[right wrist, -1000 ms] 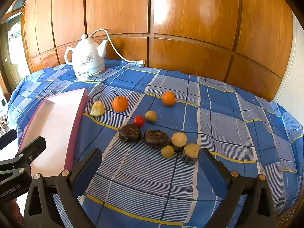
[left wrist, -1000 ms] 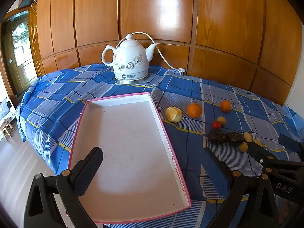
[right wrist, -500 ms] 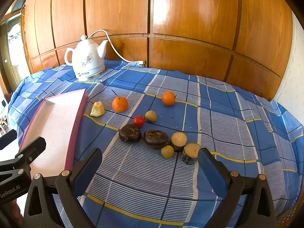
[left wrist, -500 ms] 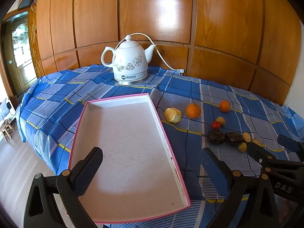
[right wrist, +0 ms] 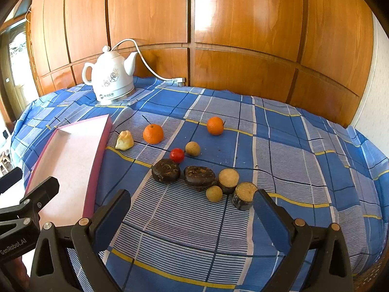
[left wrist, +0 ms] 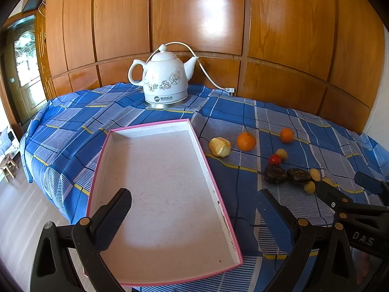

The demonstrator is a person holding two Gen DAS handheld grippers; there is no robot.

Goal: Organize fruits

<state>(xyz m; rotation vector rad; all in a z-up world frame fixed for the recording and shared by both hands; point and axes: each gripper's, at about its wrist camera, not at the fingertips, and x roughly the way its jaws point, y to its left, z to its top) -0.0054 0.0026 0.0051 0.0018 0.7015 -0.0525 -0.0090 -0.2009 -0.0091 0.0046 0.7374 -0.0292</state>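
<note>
A pink-rimmed white tray (left wrist: 155,170) lies empty on the blue checked cloth; it also shows in the right wrist view (right wrist: 70,150). To its right lie several fruits: a pale peeled piece (right wrist: 124,140), two oranges (right wrist: 153,133) (right wrist: 215,125), a red tomato (right wrist: 176,155), small tan round fruits (right wrist: 192,148), two dark brown fruits (right wrist: 166,170) (right wrist: 199,177) and two cut pieces (right wrist: 228,177). My left gripper (left wrist: 194,215) is open and empty over the tray's near end. My right gripper (right wrist: 192,213) is open and empty just in front of the fruits.
A white flowered electric kettle (left wrist: 164,82) with a white cord stands at the back of the table, against the wood-panelled wall. The table edge drops to the floor on the left (left wrist: 22,209). The right gripper also shows in the left wrist view (left wrist: 350,194).
Both views have shifted only slightly; the fruits and tray lie as before. Both grippers stay open and empty.
</note>
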